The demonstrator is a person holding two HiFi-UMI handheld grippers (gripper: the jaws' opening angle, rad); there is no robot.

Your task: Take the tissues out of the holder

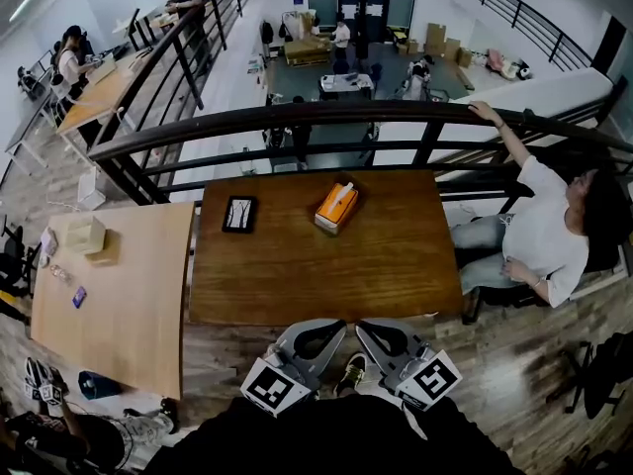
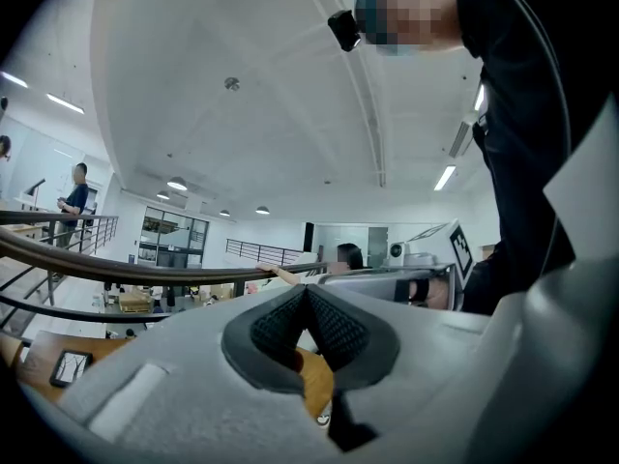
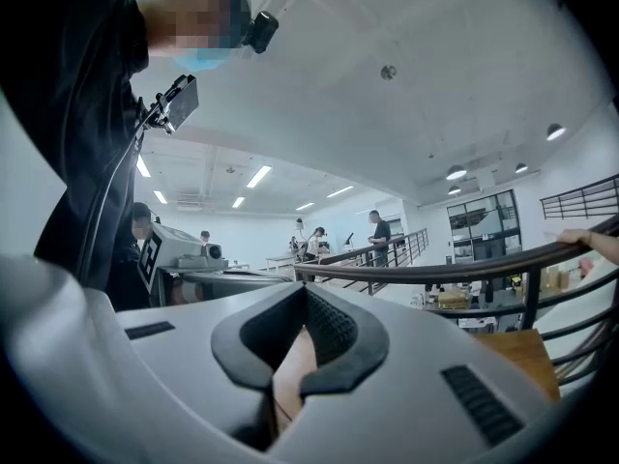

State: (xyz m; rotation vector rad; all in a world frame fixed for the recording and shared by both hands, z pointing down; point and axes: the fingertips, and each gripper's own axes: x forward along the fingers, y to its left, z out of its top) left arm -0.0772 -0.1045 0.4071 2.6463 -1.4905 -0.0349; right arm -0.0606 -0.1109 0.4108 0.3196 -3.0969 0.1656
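Head view shows one dark wooden table (image 1: 297,295) and, on it, one orange tissue holder (image 1: 336,209) near the table's far edge, about midway along it. One white tissue (image 1: 342,192) sticks up out of the holder's top. One black tray (image 1: 238,215) also lies on the table, left of the holder and apart from it. A second, paler table (image 1: 129,305) butts against the table's left side with one small box (image 1: 84,234) on it. One person (image 1: 539,231) sits at the table's right end, an arm stretched up to the dark railing (image 1: 346,115) that curves past the table's far edge.

Two grippers hang off the table's near edge, over the floor, well apart from the holder. The left gripper (image 1: 321,336) and right gripper (image 1: 381,339) sit side by side, held level and aimed at the table, tips angled slightly toward each other. In the left gripper view the left gripper's (image 2: 307,293) ribbed pads meet with nothing between them. The right gripper view shows the right gripper's (image 3: 305,293) tips likewise closed on nothing.
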